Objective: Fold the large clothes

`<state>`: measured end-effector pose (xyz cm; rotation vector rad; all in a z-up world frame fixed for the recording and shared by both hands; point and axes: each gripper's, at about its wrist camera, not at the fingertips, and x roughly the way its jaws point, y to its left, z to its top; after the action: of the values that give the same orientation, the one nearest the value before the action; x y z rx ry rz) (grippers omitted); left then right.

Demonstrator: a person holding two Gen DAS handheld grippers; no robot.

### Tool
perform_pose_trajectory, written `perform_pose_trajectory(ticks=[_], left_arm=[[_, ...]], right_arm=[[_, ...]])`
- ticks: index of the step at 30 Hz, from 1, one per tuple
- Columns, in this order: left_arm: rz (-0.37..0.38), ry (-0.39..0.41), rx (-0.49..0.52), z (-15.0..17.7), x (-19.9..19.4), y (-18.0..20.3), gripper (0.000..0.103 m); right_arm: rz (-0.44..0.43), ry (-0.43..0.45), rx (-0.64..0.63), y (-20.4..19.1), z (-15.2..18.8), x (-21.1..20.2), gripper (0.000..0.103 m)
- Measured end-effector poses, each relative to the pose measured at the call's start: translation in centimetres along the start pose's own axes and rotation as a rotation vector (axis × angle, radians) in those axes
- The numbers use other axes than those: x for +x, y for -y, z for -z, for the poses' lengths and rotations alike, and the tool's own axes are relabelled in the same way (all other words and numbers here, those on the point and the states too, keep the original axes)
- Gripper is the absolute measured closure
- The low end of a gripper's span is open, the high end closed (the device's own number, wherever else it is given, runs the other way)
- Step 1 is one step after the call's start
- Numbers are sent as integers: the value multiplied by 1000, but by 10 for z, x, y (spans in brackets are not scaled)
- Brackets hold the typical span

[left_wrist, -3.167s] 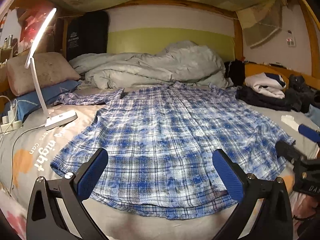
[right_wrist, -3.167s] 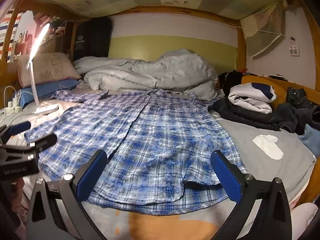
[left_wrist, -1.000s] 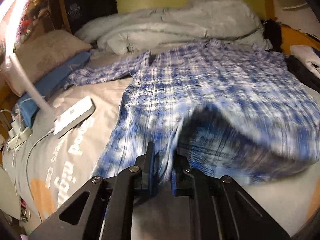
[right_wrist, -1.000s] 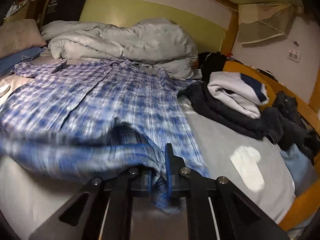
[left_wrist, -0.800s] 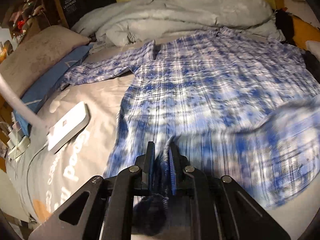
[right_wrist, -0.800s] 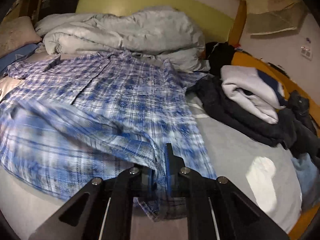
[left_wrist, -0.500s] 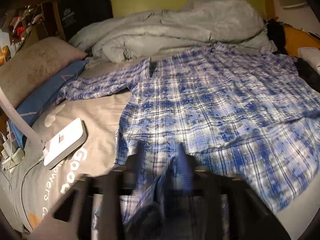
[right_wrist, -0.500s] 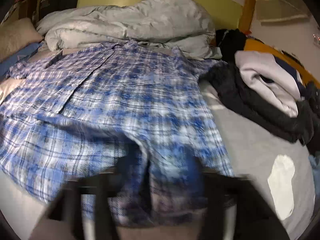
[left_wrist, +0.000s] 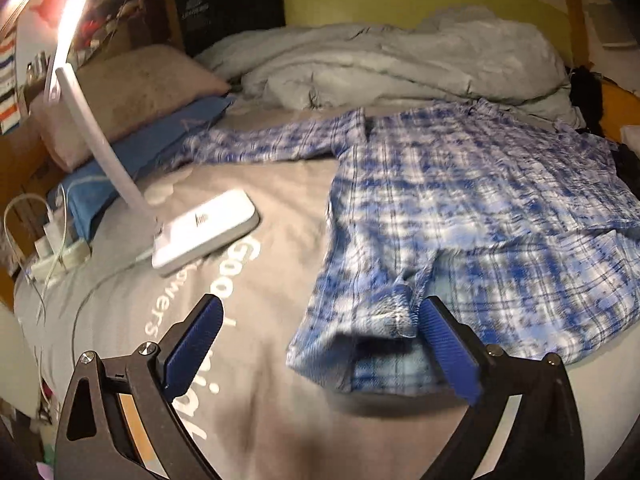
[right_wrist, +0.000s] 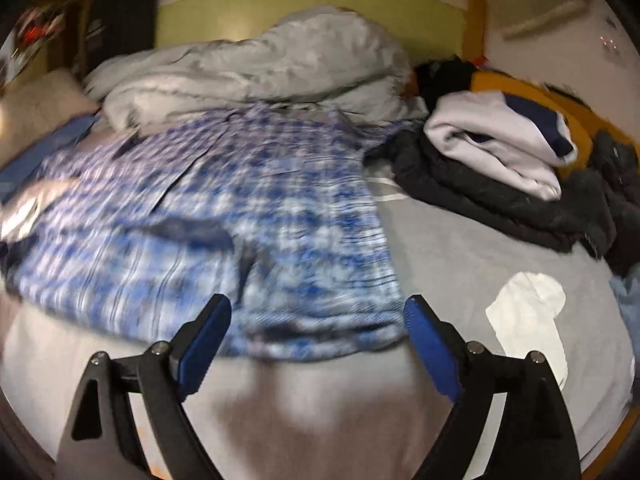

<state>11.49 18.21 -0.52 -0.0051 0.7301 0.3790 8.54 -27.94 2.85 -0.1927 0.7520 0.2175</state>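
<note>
- Shirt (left_wrist: 472,216): blue-and-white plaid, spread on the bed (left_wrist: 256,420); lower part turned up over the body, hem edge now lying across the middle; one sleeve stretched out toward the pillow (left_wrist: 132,96).
- Left gripper (left_wrist: 320,340): jaws wide apart, just been opening; blue pads clear of the cloth, with the folded corner of the shirt lying loose between them, nearer the right-hand pad.
- Right gripper (right_wrist: 318,336): jaws likewise wide, just been opening; the shirt's (right_wrist: 224,216) near folded edge lying between the pads, not pinched.
- Lamp (left_wrist: 200,232): white base on the sheet, left of the shirt and apart from it; arm rising up and to the left, lit.
- Duvet (left_wrist: 392,60): grey, bunched at the far end, behind the collar.
- Clothes pile (right_wrist: 504,176): white folded garment on dark ones, right of the shirt, close to its shoulder.
- White cloth (right_wrist: 528,320): flat on the sheet, near the right gripper, apart from the shirt.
- Both views blurred by motion; fine detail of the fold not readable.
</note>
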Motion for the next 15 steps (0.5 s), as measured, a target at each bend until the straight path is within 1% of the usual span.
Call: perform_pose_trajectory(ticks=[2,3,4,6,8,10,11,12,13,14,15], left_arm=[[19,-16,24,2,2,4,5],[15,-22,48,4,3,7,5],[-6,-22,68,6,4,11,5],[-34,-27,102,9,7,16,5],[-36,-33,120,11,10,19,6],[-37,-30,123,12,11,19,8],[-38,-25,122,12,12,19,14],[-44,-14,120,11,13,18,20],[-50,-7,118,10,15,17,42],[-50,-1,115,8,18,15,76],[-44,-4,108,6,22,14,94]], right_arm=[[17,-10,-84,-15,5,0,16],[23,-18,-118,-21,7,2,16],[44,-26,-146,-27,8,6,16],[93,-24,-150,-25,8,13,16],[134,-8,-115,-18,4,17,19],[157,9,-79,-7,-1,21,43],[166,15,-64,-3,-3,22,48],[176,20,-48,1,-5,25,65],[181,19,-29,6,-8,28,90],[180,15,-2,11,-11,32,96],[174,13,31,17,-14,36,98]])
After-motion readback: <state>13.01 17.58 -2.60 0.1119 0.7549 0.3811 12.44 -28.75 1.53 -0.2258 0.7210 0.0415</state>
